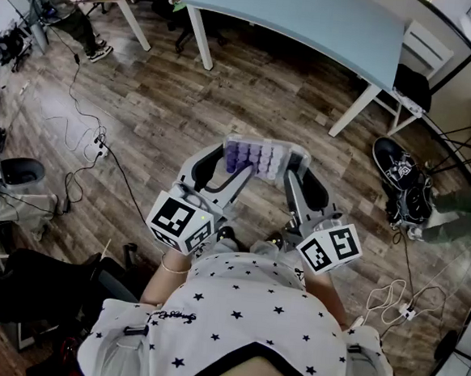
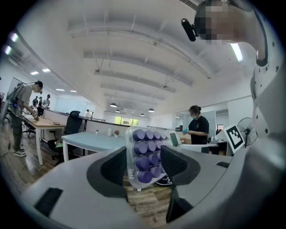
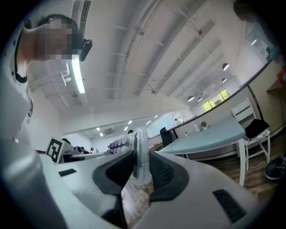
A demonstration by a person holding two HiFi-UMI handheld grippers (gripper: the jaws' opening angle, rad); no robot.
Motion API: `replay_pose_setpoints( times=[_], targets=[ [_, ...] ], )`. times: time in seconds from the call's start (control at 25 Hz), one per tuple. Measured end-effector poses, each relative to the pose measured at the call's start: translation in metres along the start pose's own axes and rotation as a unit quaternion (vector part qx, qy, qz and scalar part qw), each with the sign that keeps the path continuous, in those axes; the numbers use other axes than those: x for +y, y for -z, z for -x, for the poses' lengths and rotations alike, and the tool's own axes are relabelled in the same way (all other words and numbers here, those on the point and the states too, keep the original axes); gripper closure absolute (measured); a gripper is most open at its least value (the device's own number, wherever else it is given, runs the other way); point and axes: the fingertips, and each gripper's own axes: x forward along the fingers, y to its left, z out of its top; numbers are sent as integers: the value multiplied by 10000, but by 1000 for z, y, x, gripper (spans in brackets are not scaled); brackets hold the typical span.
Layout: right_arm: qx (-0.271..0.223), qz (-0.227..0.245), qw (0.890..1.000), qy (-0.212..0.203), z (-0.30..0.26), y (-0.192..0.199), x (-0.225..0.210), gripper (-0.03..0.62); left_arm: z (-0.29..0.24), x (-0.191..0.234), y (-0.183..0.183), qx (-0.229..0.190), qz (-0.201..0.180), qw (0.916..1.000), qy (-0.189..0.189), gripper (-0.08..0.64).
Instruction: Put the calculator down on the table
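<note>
- The translucent white calculator with round purple keys (image 1: 266,157) is up in the air over the wood plank floor (image 1: 251,87), hanging between the two claws and not set down anywhere.
- Left claw (image 1: 233,165) is spread pretty wide and grasping the keypad end. In the left gripper view the calculator (image 2: 145,156) sits right between its pads, keys facing the camera.
- Right claw (image 1: 296,173) is clenched on the other end. The right gripper view shows the calculator (image 3: 141,152) edge-on, pinched by both pads.
- The pale blue surface on white legs (image 1: 314,19) is well apart, further ahead.
</note>
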Motion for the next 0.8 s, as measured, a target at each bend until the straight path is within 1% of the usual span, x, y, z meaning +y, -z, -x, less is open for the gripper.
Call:
replay_pose_setpoints(
  times=[0.28, 0.56, 0.8],
  targets=[
    [-50, -52, 10000, 56, 15, -3, -15, 486, -14, -17, 3, 53, -37, 10000, 49, 313],
    [-161, -218, 9995, 188, 32, -10, -44, 486, -41, -38, 6, 99, -99, 9997, 186, 313],
    [-236, -257, 9989, 319, 52, -21, -75, 485, -71, -62, 7, 131, -120, 9993, 317, 313]
  ],
)
